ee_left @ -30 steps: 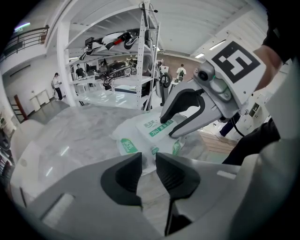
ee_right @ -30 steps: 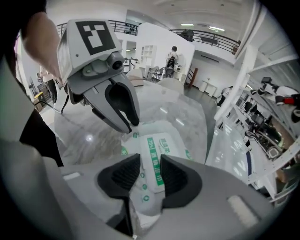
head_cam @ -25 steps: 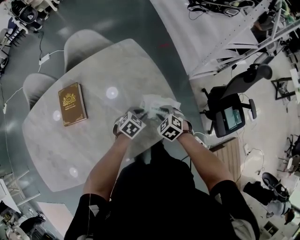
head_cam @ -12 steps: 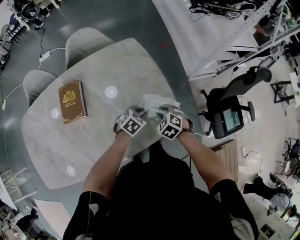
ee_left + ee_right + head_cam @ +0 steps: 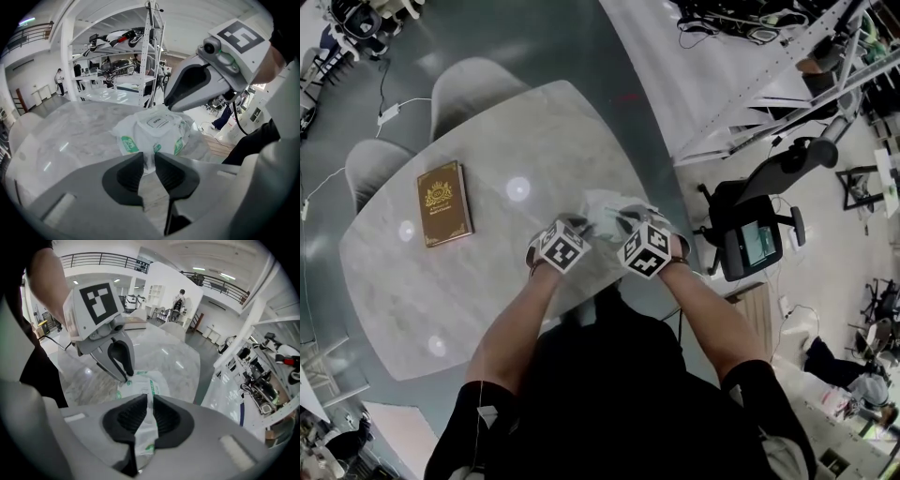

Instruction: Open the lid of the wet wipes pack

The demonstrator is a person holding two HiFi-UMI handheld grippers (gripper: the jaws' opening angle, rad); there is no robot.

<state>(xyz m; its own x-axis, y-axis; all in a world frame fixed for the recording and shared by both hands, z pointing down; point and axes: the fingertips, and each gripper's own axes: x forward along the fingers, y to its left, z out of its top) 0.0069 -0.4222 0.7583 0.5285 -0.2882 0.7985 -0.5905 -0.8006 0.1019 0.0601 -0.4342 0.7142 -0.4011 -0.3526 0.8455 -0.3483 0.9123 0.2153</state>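
Observation:
The white wet wipes pack [image 5: 606, 210] with green marks lies near the table's front edge, and the "OPEN" lid label [image 5: 159, 122] faces up on its top. My left gripper [image 5: 149, 161] is shut on the pack's near film edge. My right gripper [image 5: 149, 411] is closing from the opposite end, its pads pinching a strip of the pack's white film. In the head view the left gripper [image 5: 583, 226] and the right gripper [image 5: 628, 221] flank the pack. Each gripper shows in the other's view: the right gripper [image 5: 170, 107] and the left gripper [image 5: 125, 376].
A brown book [image 5: 444, 206] with gold print lies on the marble table [image 5: 487, 281] at the left. Two grey chairs [image 5: 469, 86] stand behind the table. A black office chair [image 5: 759, 234] is on the floor to the right.
My right gripper has risen slightly at the pack's right end. The left gripper has kept still.

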